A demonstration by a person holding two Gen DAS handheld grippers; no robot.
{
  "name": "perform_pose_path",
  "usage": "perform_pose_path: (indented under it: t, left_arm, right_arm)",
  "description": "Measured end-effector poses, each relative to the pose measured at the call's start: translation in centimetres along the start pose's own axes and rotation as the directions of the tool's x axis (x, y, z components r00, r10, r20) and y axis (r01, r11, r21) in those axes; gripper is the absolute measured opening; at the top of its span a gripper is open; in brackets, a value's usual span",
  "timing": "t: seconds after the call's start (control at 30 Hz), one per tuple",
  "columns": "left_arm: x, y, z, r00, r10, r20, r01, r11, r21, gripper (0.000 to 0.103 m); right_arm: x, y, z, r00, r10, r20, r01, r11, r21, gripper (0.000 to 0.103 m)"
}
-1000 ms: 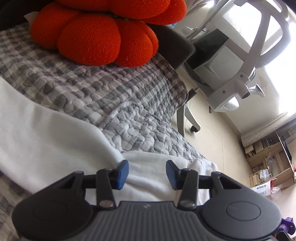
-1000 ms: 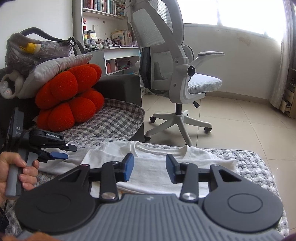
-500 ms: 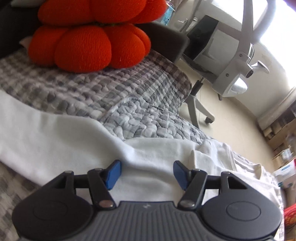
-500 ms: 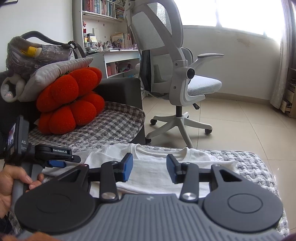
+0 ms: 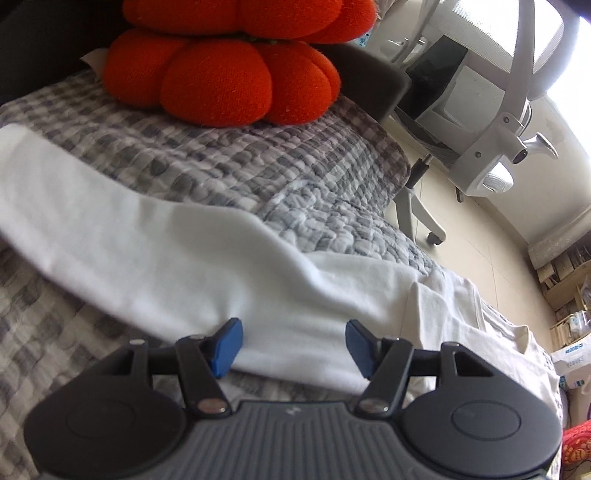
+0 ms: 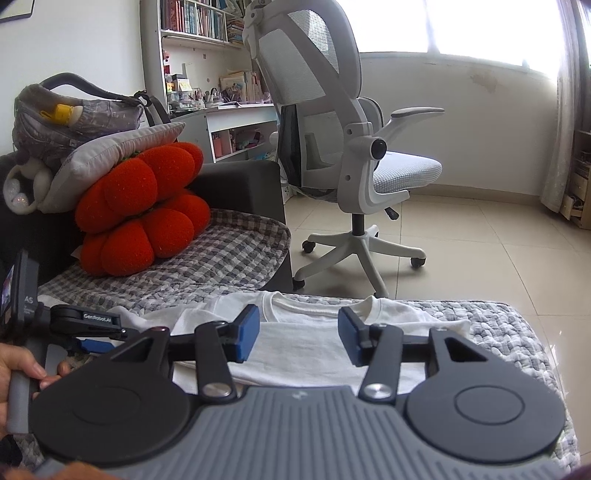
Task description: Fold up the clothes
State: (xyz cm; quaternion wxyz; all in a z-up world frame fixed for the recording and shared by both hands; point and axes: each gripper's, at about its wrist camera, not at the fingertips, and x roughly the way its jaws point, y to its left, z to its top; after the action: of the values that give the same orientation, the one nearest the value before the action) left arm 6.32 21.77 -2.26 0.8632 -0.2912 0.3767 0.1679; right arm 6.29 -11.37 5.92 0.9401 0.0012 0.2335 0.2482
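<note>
The white cotton T-shirt (image 6: 314, 332) lies flat on the grey-and-white checked quilted cover (image 6: 498, 325), across the lower middle of the right wrist frame, its ribbed collar (image 6: 314, 308) toward the top of the frame, away from the camera. Its long axis here runs left to right, sleeve to sleeve. The right gripper (image 6: 298, 334) hangs low over the body of the shirt, jaws spread with only cloth showing between them, nothing pinched.

The left gripper (image 5: 293, 345), seen also at the left edge of the right wrist frame (image 6: 94, 338) with a person's hand (image 6: 18, 373) on its handle, is the nearer one to the long white sleeve (image 5: 129, 243). In the left wrist frame that sleeve runs from the upper left down to the centre, straight across the spread jaws, and its lower edge lies just ahead of the blue fingertips (image 5: 227, 345). The jaws hold nothing. I judge that a sleeve fold would fall to this gripper. How far the folding has gone cannot be told.

Behind, two stacked orange-red pumpkin-shaped cushions (image 6: 140, 210) sit on the dark sofa (image 6: 240, 184). A white mesh office chair (image 6: 354, 147) stands on the pale tiled floor (image 6: 480, 251), with a bookshelf (image 6: 199, 22) at upper left.
</note>
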Motion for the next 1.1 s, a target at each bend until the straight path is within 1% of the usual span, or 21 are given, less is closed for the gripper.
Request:
perform_pose_path:
  t: [0.13,0.17,0.2,0.27,0.33,0.4,0.43,0.47,0.5,0.53,0.67,0.83,0.93,0.97,1.0,1.03,1.07,1.1]
  left_arm:
    - [-1.4,2.2,-0.3,1.0,-0.021,0.001,0.021,0.999,-0.046,0.062]
    - [-1.7,2.7,-0.3,1.0,-0.017,0.001,0.017,0.998,-0.064,0.06]
    - [-2.0,3.3,-0.3,1.0,-0.009,0.001,0.009,0.996,-0.086,0.063]
    - [-2.6,4.9,0.0,0.998,0.061,0.022,-0.058,0.991,-0.122,0.063]
    - [-3.3,6.6,0.3,0.989,0.141,0.044,-0.133,0.978,-0.158,0.063]
    - [-4.3,8.7,0.9,0.98,0.186,0.072,-0.163,0.956,-0.245,0.063]
    - [-4.9,9.7,1.1,0.976,0.198,0.092,-0.163,0.942,-0.293,0.063]
    - [-5.6,10.4,1.3,0.973,0.197,0.12,-0.148,0.932,-0.33,0.063]
    - [-6.3,11.1,1.5,0.97,0.193,0.151,-0.128,0.924,-0.361,0.063]
    - [-6.4,11.5,1.5,0.968,0.192,0.164,-0.117,0.917,-0.38,0.064]
    - [-5.4,12.2,1.8,0.966,0.192,0.174,-0.1,0.895,-0.435,0.067]
    - [-4.2,13.0,2.2,0.963,0.194,0.188,-0.076,0.862,-0.5,0.067]
    - [-3.5,13.5,2.4,0.961,0.195,0.195,-0.061,0.841,-0.538,0.063]
    - [-3.2,13.7,2.4,0.96,0.196,0.198,-0.056,0.833,-0.551,0.055]
    - [-3.0,13.7,2.5,0.962,0.189,0.198,-0.05,0.832,-0.552,0.037]
    - [-2.9,13.7,2.5,0.963,0.186,0.194,-0.051,0.834,-0.549,0.028]
    - [-3.0,13.5,2.6,0.963,0.186,0.193,-0.053,0.836,-0.546,0.011]
    - [-3.1,13.3,2.6,0.962,0.182,0.202,-0.045,0.84,-0.54,0.004]
  right_arm:
    - [-0.2,0.0,0.1,1.0,0.011,0.004,-0.011,1.0,0.006,0.052]
    - [-0.2,0.0,0.1,1.0,0.015,0.004,-0.015,1.0,0.007,0.052]
    - [-0.2,0.0,0.1,1.0,0.018,0.005,-0.018,1.0,0.008,0.053]
    - [-0.2,0.2,0.1,1.0,0.02,0.002,-0.02,1.0,0.001,0.054]
    - [-0.2,0.4,0.0,1.0,0.02,0.0,-0.02,1.0,-0.01,0.056]
    - [-0.2,0.5,0.1,1.0,0.021,0.002,-0.021,1.0,-0.015,0.056]
    - [-0.2,0.6,0.1,1.0,0.022,0.004,-0.022,1.0,-0.015,0.056]
    - [-0.2,0.6,0.2,1.0,0.024,0.005,-0.024,1.0,-0.013,0.056]
    - [-0.2,0.6,0.2,1.0,0.026,0.006,-0.026,1.0,-0.01,0.056]
    - [-0.2,0.6,0.2,1.0,0.026,0.007,-0.026,1.0,-0.011,0.056]
    - [-0.1,0.7,0.1,1.0,0.022,0.007,-0.022,1.0,-0.017,0.056]
    - [-0.1,1.0,0.1,1.0,0.023,0.01,-0.022,0.999,-0.032,0.056]
    - [0.0,1.2,0.0,1.0,0.023,0.011,-0.023,0.999,-0.04,0.056]
    - [0.0,1.2,0.0,1.0,0.024,0.01,-0.023,0.999,-0.04,0.056]
    - [0.0,1.2,0.0,1.0,0.025,0.01,-0.025,0.999,-0.041,0.056]
    - [0.0,1.2,0.1,1.0,0.028,0.012,-0.028,0.999,-0.042,0.056]
    - [0.0,1.2,0.1,0.999,0.032,0.017,-0.031,0.999,-0.043,0.056]
    - [-0.1,1.3,0.1,0.999,0.035,0.023,-0.034,0.998,-0.045,0.056]
